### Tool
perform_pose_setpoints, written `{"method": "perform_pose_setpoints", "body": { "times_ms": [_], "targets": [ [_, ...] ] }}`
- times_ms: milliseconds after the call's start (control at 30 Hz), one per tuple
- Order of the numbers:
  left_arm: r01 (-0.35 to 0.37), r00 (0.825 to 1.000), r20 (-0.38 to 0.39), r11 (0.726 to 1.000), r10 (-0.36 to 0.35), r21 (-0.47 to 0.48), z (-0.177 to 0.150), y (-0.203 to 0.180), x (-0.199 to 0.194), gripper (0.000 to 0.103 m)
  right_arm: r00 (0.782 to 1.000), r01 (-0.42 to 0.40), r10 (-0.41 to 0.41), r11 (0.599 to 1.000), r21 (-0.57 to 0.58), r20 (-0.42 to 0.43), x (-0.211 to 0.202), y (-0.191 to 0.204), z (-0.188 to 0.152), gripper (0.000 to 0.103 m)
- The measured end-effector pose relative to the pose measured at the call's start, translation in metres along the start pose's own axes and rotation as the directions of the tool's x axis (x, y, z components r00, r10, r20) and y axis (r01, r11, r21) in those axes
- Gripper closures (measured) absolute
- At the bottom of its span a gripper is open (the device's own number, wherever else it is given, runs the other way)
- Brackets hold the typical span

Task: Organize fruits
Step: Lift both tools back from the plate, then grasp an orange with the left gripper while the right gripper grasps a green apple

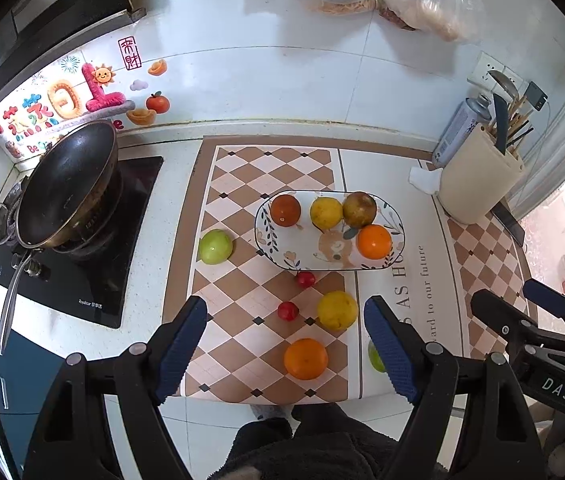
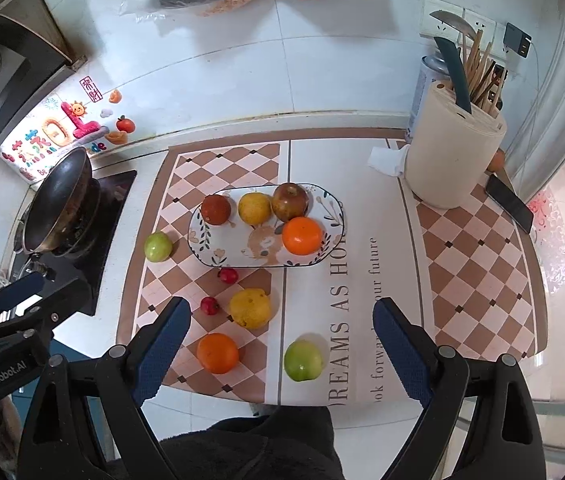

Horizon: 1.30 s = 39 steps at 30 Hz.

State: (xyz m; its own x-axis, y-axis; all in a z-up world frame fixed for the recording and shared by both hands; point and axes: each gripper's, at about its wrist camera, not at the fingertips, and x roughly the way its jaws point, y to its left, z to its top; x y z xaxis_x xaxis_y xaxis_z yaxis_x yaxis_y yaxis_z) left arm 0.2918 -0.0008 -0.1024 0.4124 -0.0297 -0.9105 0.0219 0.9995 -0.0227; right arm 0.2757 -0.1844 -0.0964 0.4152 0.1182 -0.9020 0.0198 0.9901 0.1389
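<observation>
While I hover, the plate [image 2: 332,216] mid-mat holds four fruits, including an orange [image 2: 301,235]. Nearer me sit a yellow fruit [image 2: 249,308], another orange [image 2: 217,353] and a green apple [image 2: 303,360]. My left gripper [image 1: 285,350] and right gripper [image 2: 281,352] both gape wide, empty.

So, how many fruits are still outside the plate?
6, all on the mat: a green apple left of the plate, two small red fruits in front of it, then a yellow fruit, an orange and another green apple nearest the edge.
</observation>
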Motion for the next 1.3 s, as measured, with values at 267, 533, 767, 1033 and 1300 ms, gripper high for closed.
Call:
{"method": "perform_pose_setpoints", "body": {
  "times_ms": [267, 533, 767, 1033, 1300],
  "targets": [
    [-0.024, 0.996, -0.080, 1.000, 0.025, 0.008, -0.005, -0.002, 0.046, 0.002, 0.995, -0.022, 0.025, 0.999, 0.038, -0.095, 0.045, -0.025, -0.011, 0.008],
    [0.001, 0.939, -0.343, 1.000, -0.003, -0.006, -0.042, -0.002, 0.148, 0.002, 0.940, -0.042, 0.086, 0.990, 0.136, -0.331, 0.159, -0.061, -0.057, 0.008],
    [0.075, 0.837, -0.538, 0.995, -0.101, -0.071, -0.074, -0.008, 0.225, 0.002, 0.895, -0.063, 0.154, 0.973, 0.222, -0.419, 0.213, -0.076, -0.089, 0.009],
    [0.105, 0.814, -0.574, 0.994, -0.085, 0.002, -0.092, -0.028, 0.255, 0.040, 0.876, -0.085, 0.168, 0.976, 0.199, -0.451, 0.229, -0.067, -0.086, 0.020],
    [0.076, 0.823, -0.561, 0.996, -0.087, -0.042, -0.095, -0.003, 0.251, 0.040, 0.853, -0.090, 0.159, 0.983, 0.159, -0.498, 0.256, -0.054, -0.090, 0.045]
  ]
}}
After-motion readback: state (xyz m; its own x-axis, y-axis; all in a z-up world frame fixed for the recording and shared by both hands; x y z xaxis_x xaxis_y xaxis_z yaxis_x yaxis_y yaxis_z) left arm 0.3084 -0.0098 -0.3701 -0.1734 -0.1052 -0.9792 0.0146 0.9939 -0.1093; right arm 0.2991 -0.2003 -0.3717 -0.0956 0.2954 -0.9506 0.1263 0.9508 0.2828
